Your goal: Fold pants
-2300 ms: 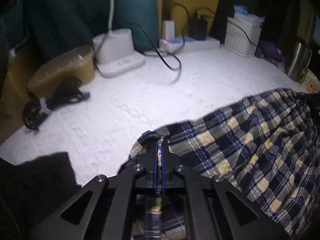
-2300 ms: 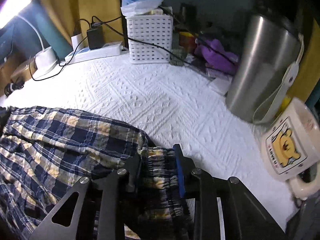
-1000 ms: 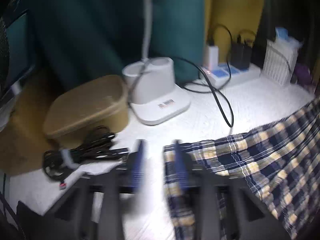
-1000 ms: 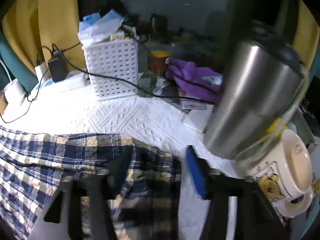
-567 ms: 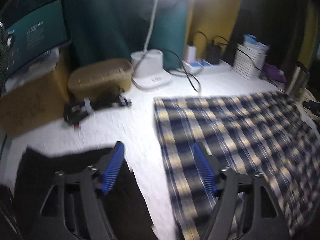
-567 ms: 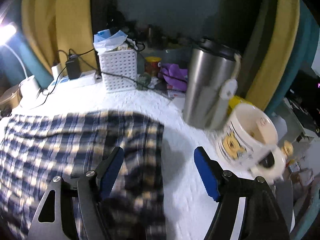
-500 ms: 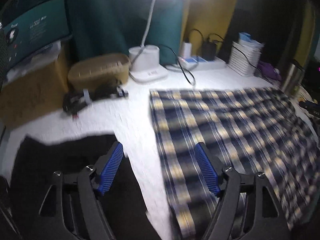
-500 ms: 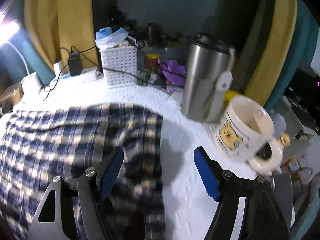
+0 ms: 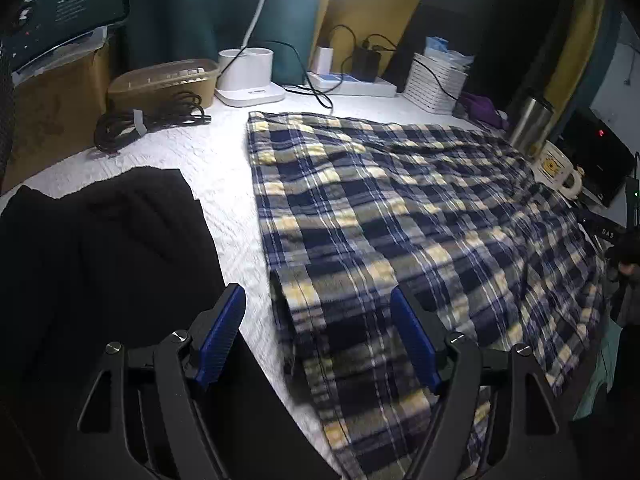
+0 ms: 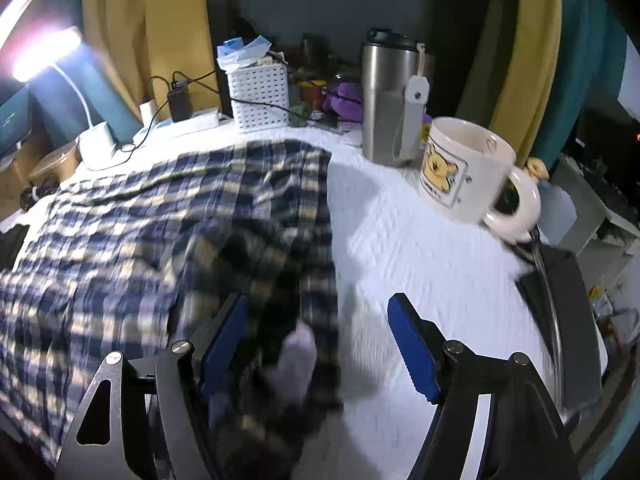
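The blue, yellow and white plaid pants [image 9: 400,208] lie spread flat on the white textured table cover [image 9: 224,168]. In the right wrist view the pants [image 10: 160,224] fill the left half. My left gripper [image 9: 320,336] is open and empty, raised above the near left edge of the pants. My right gripper [image 10: 316,340] is open and empty, above the near right edge of the pants, where the fabric looks blurred.
A black garment [image 9: 100,248] lies at the near left. At the back stand a tan box [image 9: 164,82], coiled black cable [image 9: 148,120], lamp base [image 9: 248,76], power strip [image 9: 352,84] and white basket [image 10: 260,96]. A steel tumbler [image 10: 388,100] and cartoon mug [image 10: 464,172] stand at the right.
Both grippers let go of the plaid pants, opened and pulled back and up. The pants now lie spread flat on the cover.
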The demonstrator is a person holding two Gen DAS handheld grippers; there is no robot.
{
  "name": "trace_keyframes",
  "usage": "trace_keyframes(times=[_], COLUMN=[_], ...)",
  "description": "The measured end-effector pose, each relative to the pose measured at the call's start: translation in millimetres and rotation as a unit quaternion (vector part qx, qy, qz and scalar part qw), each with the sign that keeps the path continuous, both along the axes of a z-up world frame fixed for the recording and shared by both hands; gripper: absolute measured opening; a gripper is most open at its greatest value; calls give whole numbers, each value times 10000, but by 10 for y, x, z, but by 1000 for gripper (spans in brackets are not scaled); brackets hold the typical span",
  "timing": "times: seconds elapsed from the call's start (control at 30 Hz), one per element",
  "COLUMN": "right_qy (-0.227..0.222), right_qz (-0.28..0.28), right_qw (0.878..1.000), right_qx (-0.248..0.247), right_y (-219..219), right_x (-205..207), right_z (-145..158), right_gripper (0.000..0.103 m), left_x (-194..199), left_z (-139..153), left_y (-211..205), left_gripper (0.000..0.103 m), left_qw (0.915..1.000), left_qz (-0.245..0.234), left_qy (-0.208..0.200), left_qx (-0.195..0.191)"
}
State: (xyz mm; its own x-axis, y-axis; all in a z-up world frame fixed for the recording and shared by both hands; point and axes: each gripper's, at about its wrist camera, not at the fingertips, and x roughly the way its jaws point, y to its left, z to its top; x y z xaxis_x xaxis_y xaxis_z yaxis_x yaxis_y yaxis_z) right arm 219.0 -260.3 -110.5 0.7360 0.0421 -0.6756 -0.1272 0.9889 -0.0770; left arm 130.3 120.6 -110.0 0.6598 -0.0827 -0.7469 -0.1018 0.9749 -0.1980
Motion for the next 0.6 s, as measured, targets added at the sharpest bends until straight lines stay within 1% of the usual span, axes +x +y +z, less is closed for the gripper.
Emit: trace_keyframes(times=[0.03, 0.07, 0.13, 0.23, 0.3, 0.37, 0.4, 0.43, 0.47, 0.53, 0.57, 0.6], right_qy=[5, 13, 32, 135, 234, 159, 146, 134, 97, 42, 42, 79], right_qz=[-3, 2, 60, 300, 341, 186, 99, 10, -135, -338, -468, -541], right_qw=[10000, 10000, 10000, 9994, 9990, 9988, 9989, 9993, 9995, 9987, 9981, 9977], right_qx=[-18, -22, 22, -111, -174, -419, -424, -346, -286, -367, -410, -410], right_y=[0, 2, 16, 126, 170, 182, 158, 118, 59, -10, -55, -88], right_x=[-62, -133, -242, -331, -366, -413, -437, -461, -497, -547, -574, -594], right_z=[-13, -19, -18, -102, -191, -241, -239, -221, -189, -162, -170, -197], right_gripper=[69, 61, 56, 55, 44, 21, 20, 19, 16, 15, 14, 14], left_x=[-24, -47, -102, -172, -195, -233, -249, -254, -254, -230, -222, -219], left_z=[-6, -14, -45, -105, -152, -176, -181, -179, -173, -196, -205, -205], left_y=[-6, -13, -51, -130, -173, -215, -242, -260, -274, -288, -291, -300], left_gripper=[75, 75, 75, 75, 75, 74, 74, 58, 32, 19, 14, 14], left_qw=[10000, 10000, 9999, 9997, 9995, 9997, 9995, 9994, 9992, 9989, 9987, 9985], left_qz=[-28, -49, -132, -230, -257, -257, -286, -308, -332, -299, -298, -298], left_qy=[-6, -11, 3, 35, 95, -23, -89, -106, -128, -39, -30, -25], left_qx=[-8, -23, -73, -122, -143, -37, 60, 132, 188, 368, 413, 454])
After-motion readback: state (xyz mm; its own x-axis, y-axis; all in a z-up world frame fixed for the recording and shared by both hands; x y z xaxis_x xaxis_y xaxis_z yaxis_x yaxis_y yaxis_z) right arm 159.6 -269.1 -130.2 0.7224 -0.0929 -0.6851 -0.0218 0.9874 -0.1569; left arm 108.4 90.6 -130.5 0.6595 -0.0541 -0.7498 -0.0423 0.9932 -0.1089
